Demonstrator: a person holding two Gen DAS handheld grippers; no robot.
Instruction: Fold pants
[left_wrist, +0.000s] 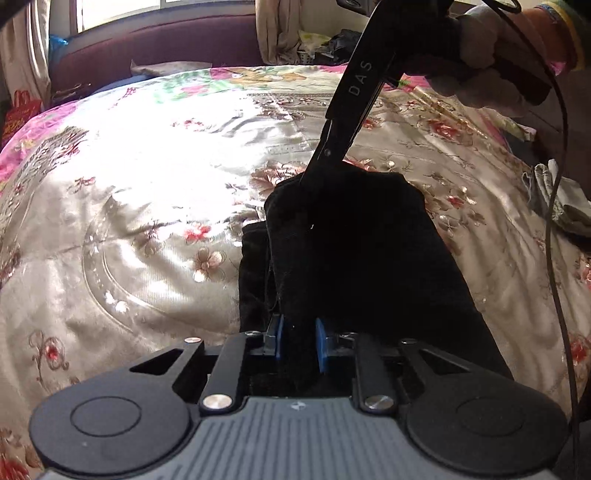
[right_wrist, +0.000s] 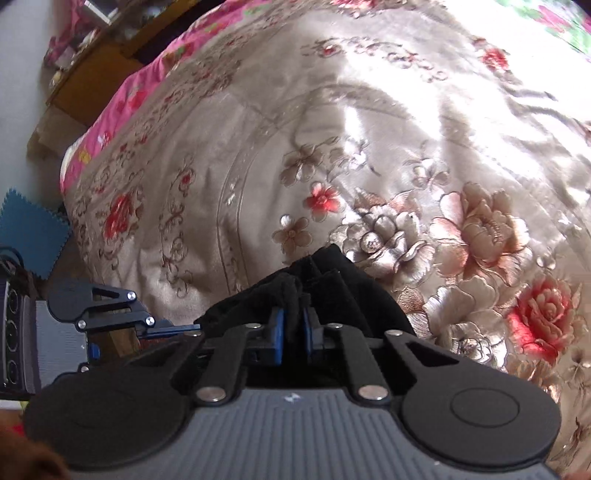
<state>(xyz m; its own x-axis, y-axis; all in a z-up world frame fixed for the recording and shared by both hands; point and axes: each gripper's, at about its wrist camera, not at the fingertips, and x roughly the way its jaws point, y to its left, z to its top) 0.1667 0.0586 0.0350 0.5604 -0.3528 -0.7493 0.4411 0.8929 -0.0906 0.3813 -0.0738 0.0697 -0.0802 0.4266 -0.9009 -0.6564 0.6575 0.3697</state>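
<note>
Black pants lie folded on the flowered bedspread, right of the middle. In the left wrist view my left gripper is shut on the near edge of the pants, dark cloth filling the gap between its blue pads. My right gripper comes down from the upper right, held by a gloved hand, and pinches the pants' far edge. In the right wrist view the right gripper is shut on a bunched fold of the pants. The left gripper shows at the left, its tips hidden behind the right gripper's body.
A maroon headboard and piled clothes stand beyond the bed. A crumpled grey cloth lies at the bed's right edge, with a black cable hanging before it. A blue foam mat and wooden furniture are beside the bed.
</note>
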